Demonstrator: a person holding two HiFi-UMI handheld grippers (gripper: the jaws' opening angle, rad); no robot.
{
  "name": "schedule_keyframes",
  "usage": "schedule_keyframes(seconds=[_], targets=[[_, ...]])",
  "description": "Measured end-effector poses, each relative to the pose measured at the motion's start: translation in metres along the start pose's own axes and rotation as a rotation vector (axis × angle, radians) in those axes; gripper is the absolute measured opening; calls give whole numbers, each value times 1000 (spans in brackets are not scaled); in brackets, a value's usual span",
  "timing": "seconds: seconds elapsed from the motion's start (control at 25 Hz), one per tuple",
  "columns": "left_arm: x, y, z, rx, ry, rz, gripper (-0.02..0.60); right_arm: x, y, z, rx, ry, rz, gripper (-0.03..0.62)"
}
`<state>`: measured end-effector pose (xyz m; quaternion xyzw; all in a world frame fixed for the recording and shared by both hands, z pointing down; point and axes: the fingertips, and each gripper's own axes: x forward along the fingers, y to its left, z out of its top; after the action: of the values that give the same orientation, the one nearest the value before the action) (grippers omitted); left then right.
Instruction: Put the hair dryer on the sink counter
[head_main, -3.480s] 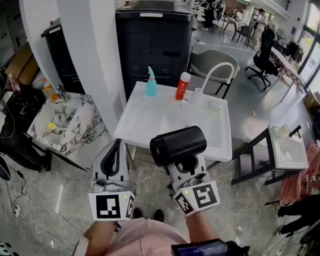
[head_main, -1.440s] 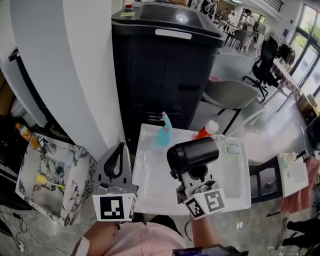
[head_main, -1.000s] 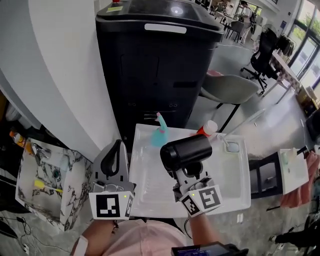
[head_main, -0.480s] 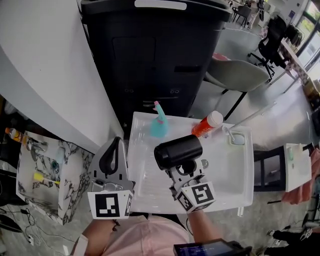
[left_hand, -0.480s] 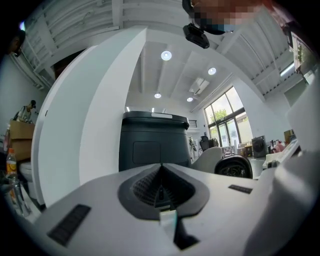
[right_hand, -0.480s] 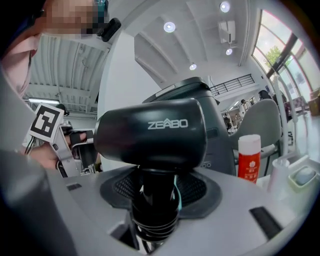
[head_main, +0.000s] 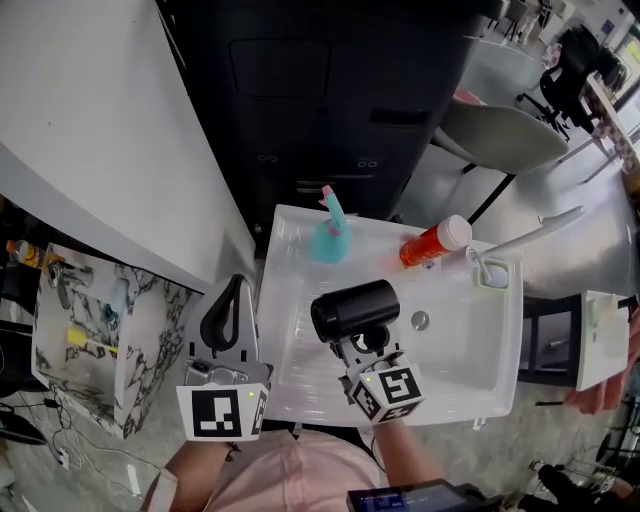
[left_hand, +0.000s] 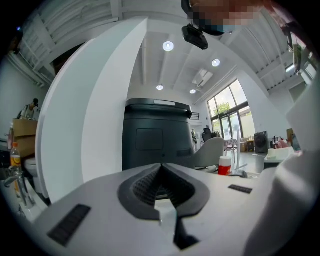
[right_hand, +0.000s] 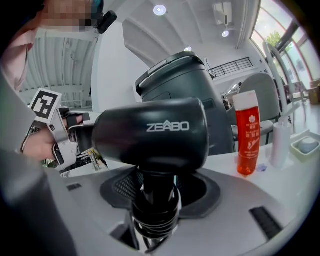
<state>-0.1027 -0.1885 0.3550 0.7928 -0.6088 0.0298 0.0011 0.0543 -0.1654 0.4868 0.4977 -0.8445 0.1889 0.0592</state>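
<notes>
Black plastic hair dryer (head_main: 355, 308) sits in the right gripper (head_main: 362, 345), whose jaws are clamped on the dryer's handle. The right gripper view shows the ribbed pads pressed against both sides of the handle, just below the barrel. The barrel lies roughly level, with its round open end turned to the left. Held this way, the dryer hangs over the left half of the basin of the white sink counter (head_main: 460, 400), not lying on it. The drain (head_main: 420, 320) shows just to the right of the dryer.

Along the far edge of the counter, a teal bottle (head_main: 330, 235) with a pink tip stands at the left. An orange bottle (head_main: 432, 245) with a white cap stands to the right of it. At the far right corner is a white faucet (head_main: 525, 232) with a small dish (head_main: 492, 272) at its foot.

The left gripper (head_main: 228, 312) hovers off the counter's left edge, near the person. Its jaws are together with nothing between them.

A tall black machine (head_main: 330, 90) rises just beyond the counter. Lower on the left, a marble-patterned sink unit (head_main: 90, 330) sits beside a white wall (head_main: 90, 120).
</notes>
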Motion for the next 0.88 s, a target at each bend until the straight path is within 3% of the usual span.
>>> schedule_keyframes(seconds=[0.64, 0.88], targets=[[17, -1, -9, -25, 15, 2, 11, 32, -12, -41, 81, 206, 8, 213], [21, 1, -10, -27, 21, 15, 11, 41, -20, -65, 173, 327, 4, 213]])
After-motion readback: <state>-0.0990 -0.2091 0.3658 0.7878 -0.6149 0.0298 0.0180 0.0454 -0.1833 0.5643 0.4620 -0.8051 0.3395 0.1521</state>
